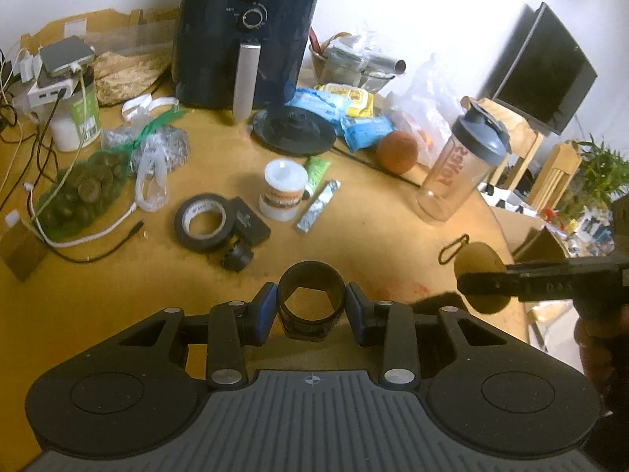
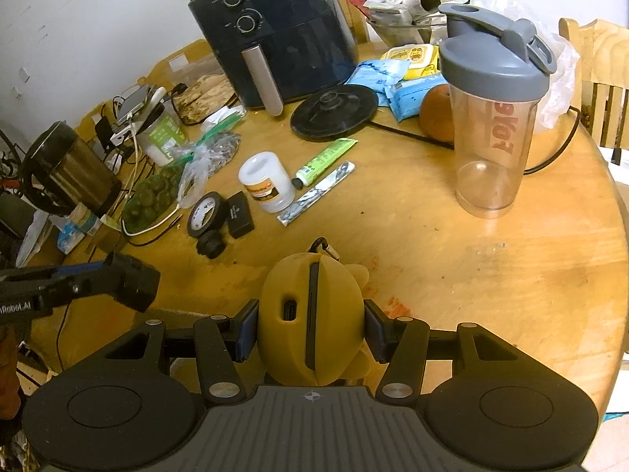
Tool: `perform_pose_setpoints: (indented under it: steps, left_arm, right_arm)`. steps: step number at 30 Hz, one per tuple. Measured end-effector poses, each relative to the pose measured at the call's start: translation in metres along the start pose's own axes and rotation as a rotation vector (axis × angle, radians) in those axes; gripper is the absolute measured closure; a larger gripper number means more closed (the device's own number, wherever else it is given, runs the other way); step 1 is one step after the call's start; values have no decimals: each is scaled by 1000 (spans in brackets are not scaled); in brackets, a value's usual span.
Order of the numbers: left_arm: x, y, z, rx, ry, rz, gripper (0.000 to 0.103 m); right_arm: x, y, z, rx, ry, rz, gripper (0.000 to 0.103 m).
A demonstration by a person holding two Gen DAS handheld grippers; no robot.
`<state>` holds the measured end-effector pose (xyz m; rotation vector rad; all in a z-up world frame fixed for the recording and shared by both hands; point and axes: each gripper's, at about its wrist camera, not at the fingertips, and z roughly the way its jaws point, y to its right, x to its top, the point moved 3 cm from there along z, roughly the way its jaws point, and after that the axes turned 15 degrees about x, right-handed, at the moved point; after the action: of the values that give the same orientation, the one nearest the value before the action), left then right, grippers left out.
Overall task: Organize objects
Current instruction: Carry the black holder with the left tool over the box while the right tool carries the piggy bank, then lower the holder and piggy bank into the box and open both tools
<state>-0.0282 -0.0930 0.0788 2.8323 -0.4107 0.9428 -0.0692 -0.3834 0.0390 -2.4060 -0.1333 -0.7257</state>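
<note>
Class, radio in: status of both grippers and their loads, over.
Left gripper shut on black ring. Right gripper shut on yellow case. Both above table; tape roll ahead.

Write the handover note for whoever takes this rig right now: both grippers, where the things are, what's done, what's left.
Left gripper: shut on a black ring-shaped part, held above the near edge of the wooden table.
Right gripper: shut on a yellow case with a dark clip on its far end, held over the table.
Still scattered mid-table: black tape roll, white jar, green tube, foil stick packet, small black box, clear shaker bottle.
Done: two items picked up. Left: place both; the rest is unsorted. No destination is evident.
</note>
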Motion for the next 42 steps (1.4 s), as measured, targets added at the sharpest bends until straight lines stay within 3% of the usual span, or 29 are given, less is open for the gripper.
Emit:
perform_pose_setpoints:
  steps: [20, 24, 42]
  left_arm:
    - [-60, 10, 3, 6, -119, 81, 65]
    - [-63, 13, 0, 33, -100, 100, 46]
    - [-71, 6, -9, 31, -120, 23, 45]
  right_arm:
    - [-25, -20, -3, 15, -36, -7, 46]
    - [-29, -25, -2, 29, -48, -13, 46]
    - [-39, -55, 17, 108, -141, -100, 46]
